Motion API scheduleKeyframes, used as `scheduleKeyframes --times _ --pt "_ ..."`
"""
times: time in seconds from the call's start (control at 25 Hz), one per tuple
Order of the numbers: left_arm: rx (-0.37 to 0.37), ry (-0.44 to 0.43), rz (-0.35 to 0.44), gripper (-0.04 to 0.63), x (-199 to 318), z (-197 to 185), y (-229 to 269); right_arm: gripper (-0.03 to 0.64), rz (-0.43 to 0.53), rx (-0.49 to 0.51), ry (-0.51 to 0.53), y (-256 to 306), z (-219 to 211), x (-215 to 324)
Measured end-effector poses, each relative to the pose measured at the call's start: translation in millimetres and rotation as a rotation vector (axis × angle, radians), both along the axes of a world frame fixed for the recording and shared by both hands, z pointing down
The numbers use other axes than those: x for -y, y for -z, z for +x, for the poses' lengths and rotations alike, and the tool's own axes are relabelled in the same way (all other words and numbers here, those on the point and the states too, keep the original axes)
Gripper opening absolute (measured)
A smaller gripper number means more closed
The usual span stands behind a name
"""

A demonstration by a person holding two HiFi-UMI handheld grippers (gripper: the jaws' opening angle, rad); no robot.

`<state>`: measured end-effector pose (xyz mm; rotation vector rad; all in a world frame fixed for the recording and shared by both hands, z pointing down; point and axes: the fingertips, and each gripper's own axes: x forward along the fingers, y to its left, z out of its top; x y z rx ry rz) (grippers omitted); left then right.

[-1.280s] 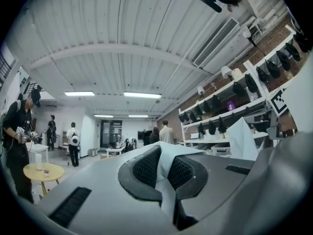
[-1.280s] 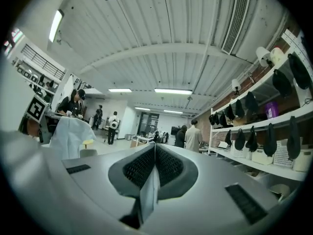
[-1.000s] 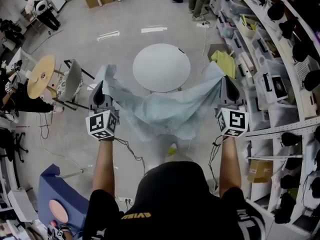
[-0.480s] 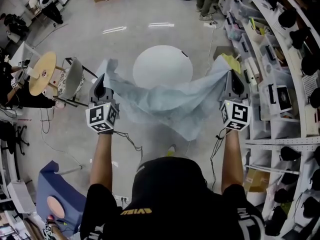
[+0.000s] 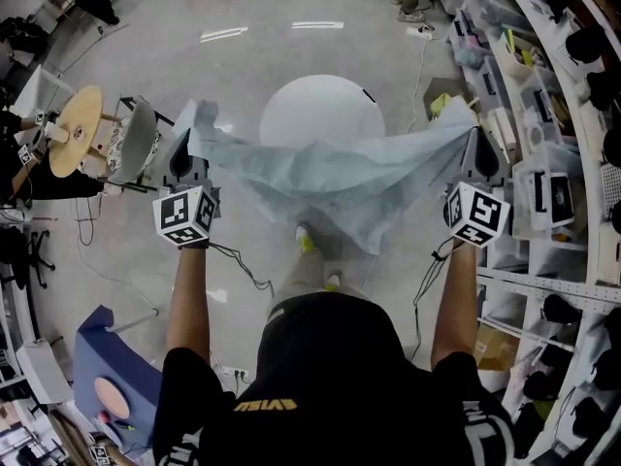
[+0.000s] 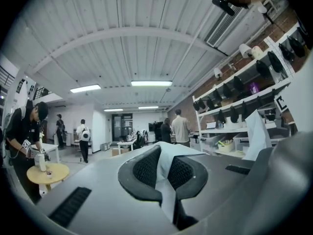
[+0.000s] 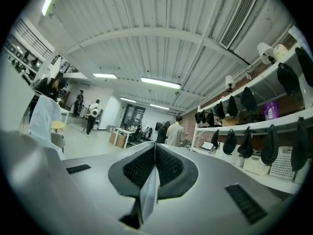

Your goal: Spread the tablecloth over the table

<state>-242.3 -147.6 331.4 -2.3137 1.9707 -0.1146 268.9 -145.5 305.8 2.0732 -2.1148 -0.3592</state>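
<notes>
Pale blue tablecloth [image 5: 330, 178] hangs in the air, stretched between my grippers and sagging at centre. Left gripper [image 5: 183, 153], 9 o'clock, jaws pressed onto one corner; right gripper [image 5: 478, 149], 3 o'clock, pinching the other. Round white table [image 5: 320, 110] at 12 o'clock. Shelves [image 5: 572, 163] far right

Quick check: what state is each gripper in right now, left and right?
The left gripper is closed, holding one corner of the tablecloth.
The right gripper is closed, holding the tablecloth's opposite corner.
</notes>
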Motion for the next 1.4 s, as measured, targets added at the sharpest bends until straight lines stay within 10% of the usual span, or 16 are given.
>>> scheduleKeyframes --times 0.32,0.64,0.92,1.4 --pt "-0.064 0.026 -0.002 0.018 108 -63 6 0.003 -0.006 0.011 -0.19 6 30 81" --pt "0.037 -0.059 -0.005 0.018 226 -87 22 0.004 -0.003 -0.024 -0.257 35 33 210" --pt "-0.075 -0.117 -0.152 0.018 341 -88 -7 0.003 -0.109 -0.088 -0.221 11 28 322" --pt "0.122 -0.03 -0.421 0.018 529 -69 -114 0.006 -0.361 -0.119 -0.107 -107 66 531"
